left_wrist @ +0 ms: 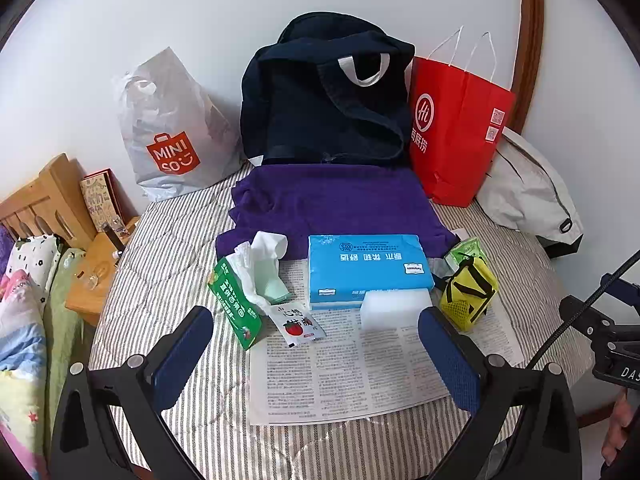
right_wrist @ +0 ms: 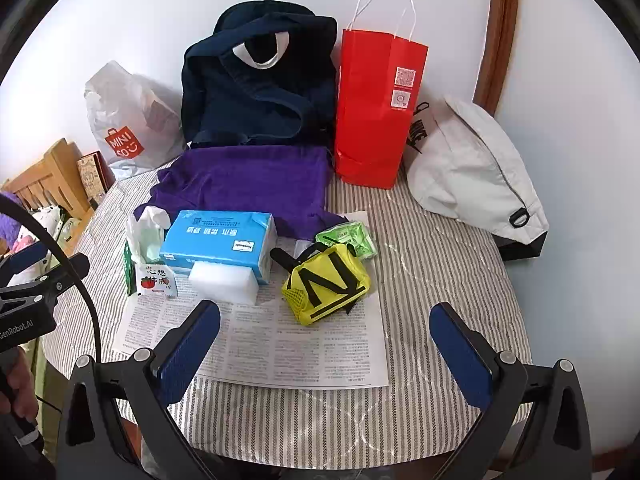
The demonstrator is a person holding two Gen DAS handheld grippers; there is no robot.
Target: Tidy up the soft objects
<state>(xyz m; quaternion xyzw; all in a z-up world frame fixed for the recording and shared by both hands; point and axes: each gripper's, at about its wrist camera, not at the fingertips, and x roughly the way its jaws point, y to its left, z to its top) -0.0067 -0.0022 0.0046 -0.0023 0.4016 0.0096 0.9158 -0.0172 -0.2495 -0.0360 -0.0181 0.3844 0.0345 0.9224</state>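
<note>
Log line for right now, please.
left gripper: jaws open, empty | right gripper: jaws open, empty | yellow pouch, sponge, tissue pack on newspaper | untouched

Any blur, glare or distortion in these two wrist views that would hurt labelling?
Left wrist view: sharp, soft even light, no glare; fisheye bends the door frame and darkens the corners. Right wrist view: equally sharp, print on the blue tissue pack legible; same barrel bend at the striped cover's edges.
</note>
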